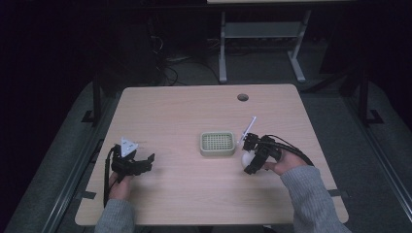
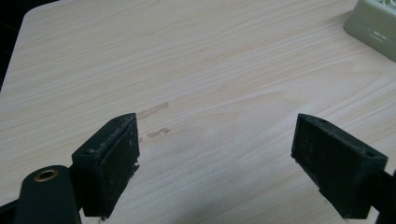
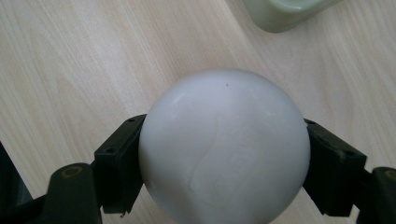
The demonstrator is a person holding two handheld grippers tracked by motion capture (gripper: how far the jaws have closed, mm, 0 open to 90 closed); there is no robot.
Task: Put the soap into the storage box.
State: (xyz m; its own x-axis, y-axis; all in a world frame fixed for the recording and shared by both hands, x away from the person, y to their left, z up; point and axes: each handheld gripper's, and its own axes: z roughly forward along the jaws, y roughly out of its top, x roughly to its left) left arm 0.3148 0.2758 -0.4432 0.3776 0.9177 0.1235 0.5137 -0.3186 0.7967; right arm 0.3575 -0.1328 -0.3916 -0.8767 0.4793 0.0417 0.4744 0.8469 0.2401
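Pale wood surface (image 1: 184, 111): your right gripper (image 3: 224, 154) pinches the smooth white ball (image 3: 224, 144) beside the green tray (image 1: 217, 144); loosen and it rolls. Left gripper (image 2: 215, 158) gapes empty.

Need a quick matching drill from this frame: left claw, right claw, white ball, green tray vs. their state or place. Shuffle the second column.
Things:
1. left claw
2. right claw
3. white ball
4. green tray

States:
A. clamped between two black jaws
B. sits mid-table, untouched
C. open, over bare wood
D. shut on a round object

Pairs: 1-C, 2-D, 3-A, 4-B
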